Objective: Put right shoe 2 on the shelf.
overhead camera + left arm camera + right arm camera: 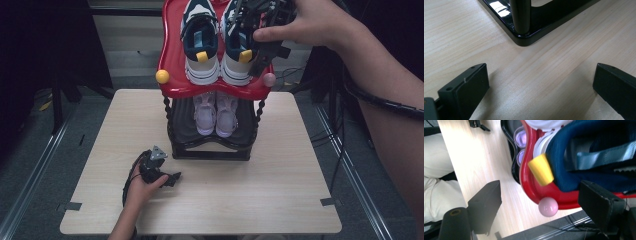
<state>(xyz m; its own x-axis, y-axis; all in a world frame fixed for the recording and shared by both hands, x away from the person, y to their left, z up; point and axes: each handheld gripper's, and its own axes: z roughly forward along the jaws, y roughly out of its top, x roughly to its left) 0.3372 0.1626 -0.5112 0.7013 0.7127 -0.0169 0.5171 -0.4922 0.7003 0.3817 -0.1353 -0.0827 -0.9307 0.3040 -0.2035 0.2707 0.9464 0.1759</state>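
Right navy shoe (239, 47): placed on the red top shelf (172, 60) of the rack, at the shelf's right side, just beside the left navy shoe (201, 45).
Long axis: laid front to back on the shelf; the heel, marked by a yellow pull tab (245, 56), is pointed toward the near edge of the bench (280, 195), the toe toward the far edge.
Orientation: sole down, upright, parallel to its partner.
Right gripper (260, 35): held over the right navy shoe at the top shelf's right side, reached in from the upper right; the hand (305, 25) is wrapped over the gripper body, with the forearm run down the right side of the high view.
Right fingers (599, 205): spread wide, having just been opened further. In the right gripper view the heel end of the shoe (594, 165) is seen between them; one finger is close against the navy collar, the other is well apart from it over the bench.
Shelf knobs: a pink ball (548, 206) is set at the shelf's near right corner, a yellow ball (162, 76) at its near left corner.
Lower shelf: a pair of lilac shoes (216, 114) is stored, heels toward the near edge.
Left gripper (167, 177): rested low on the bench near the rack's near left corner, pointed toward the black base (524, 37); the hand (140, 189) is entered from the near edge.
Left fingers (471, 87): spread, with bare bench between them.
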